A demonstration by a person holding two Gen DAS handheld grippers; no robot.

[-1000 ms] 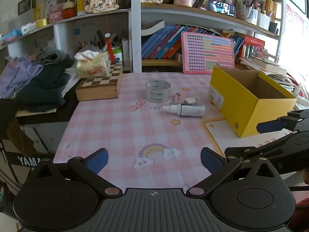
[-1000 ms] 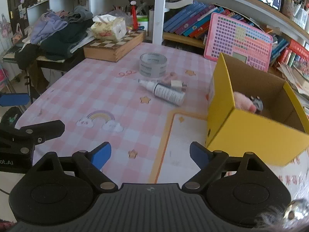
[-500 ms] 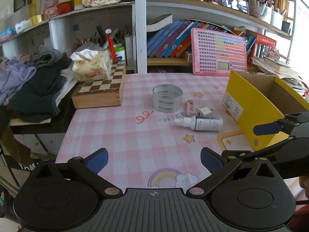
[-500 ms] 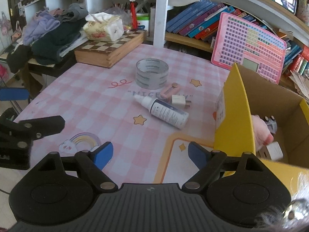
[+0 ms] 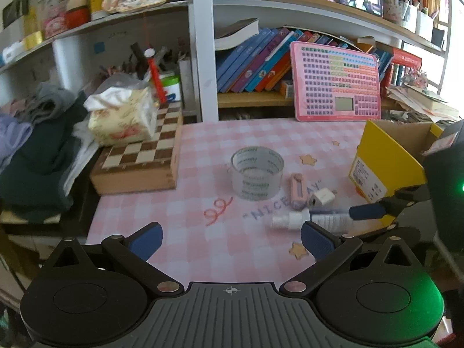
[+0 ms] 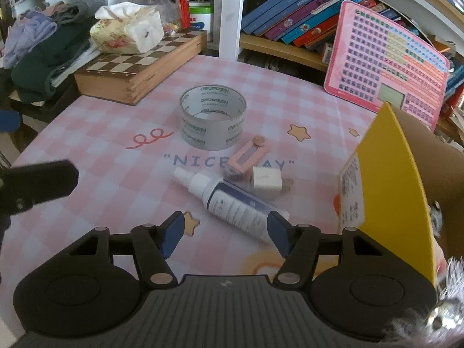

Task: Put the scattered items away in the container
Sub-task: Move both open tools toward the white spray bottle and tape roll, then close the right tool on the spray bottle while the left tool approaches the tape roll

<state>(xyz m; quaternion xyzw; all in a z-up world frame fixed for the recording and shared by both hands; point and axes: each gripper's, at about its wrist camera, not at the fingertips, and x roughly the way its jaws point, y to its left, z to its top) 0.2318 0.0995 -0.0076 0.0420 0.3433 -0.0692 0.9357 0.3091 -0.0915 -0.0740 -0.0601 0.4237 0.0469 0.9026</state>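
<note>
The right wrist view is showing toys peeking inside the yellow box (image 6: 385, 174). The spray bottle (image 6: 232, 203) is lying on the desk (image 6: 110, 150), just beside the box. The right hand-held gripper (image 6: 226, 229) is closing around the bottle, not squeezing it. The left hand-held gripper (image 5: 229, 237) is wide and holding nothing.
</note>
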